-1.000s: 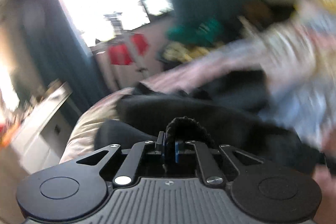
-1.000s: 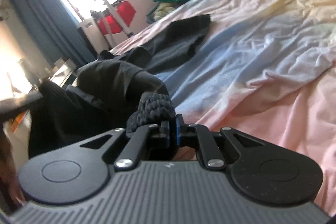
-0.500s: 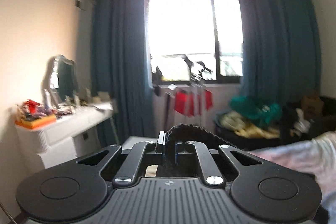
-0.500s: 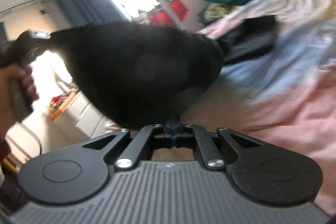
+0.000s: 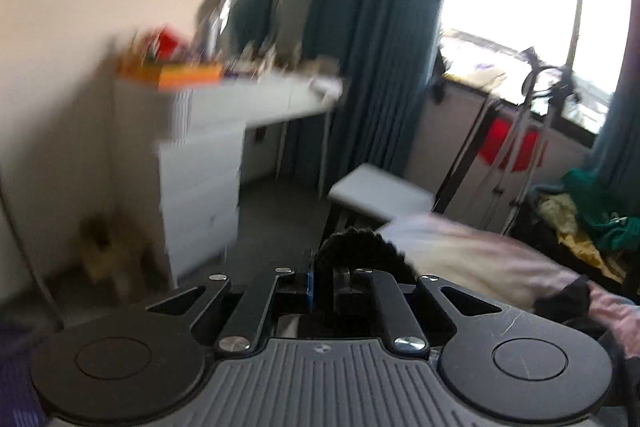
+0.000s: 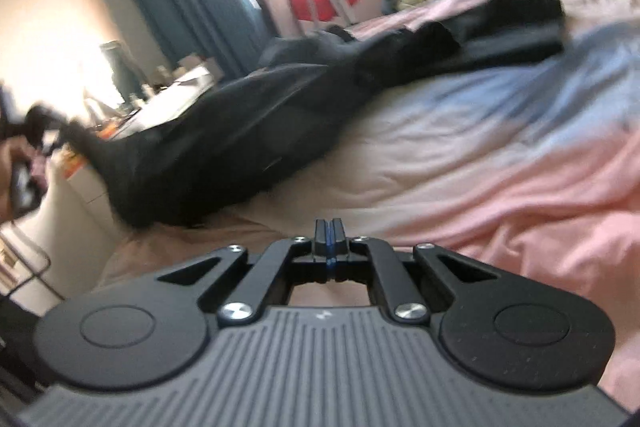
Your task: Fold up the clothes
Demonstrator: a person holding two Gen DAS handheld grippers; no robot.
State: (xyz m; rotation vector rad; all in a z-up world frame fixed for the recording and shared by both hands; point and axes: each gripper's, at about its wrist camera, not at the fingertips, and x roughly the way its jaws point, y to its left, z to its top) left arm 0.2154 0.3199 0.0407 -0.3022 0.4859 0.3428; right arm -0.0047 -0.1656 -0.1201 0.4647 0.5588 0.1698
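Note:
My left gripper [image 5: 325, 277] is shut on the ribbed edge of a black garment [image 5: 356, 247], held off the left side of the bed. In the right wrist view the same black garment [image 6: 248, 131] stretches from the left gripper at far left [image 6: 38, 119] across the bed. My right gripper [image 6: 330, 231] is shut and empty, low over the pink and blue bedsheet [image 6: 500, 163]. A second dark folded garment [image 6: 516, 23] lies farther back on the bed.
A white dresser [image 5: 208, 163] with clutter stands left, a white stool [image 5: 380, 193] by the bed corner. Teal curtains [image 5: 376, 39], a window, a drying rack with red cloth [image 5: 512, 147] and a heap of green and yellow clothes [image 5: 592, 219] lie beyond.
My right gripper has let go of the black garment and now sits shut and empty over the sheet. My left gripper has swung left and pulled the garment out lengthwise across the bed.

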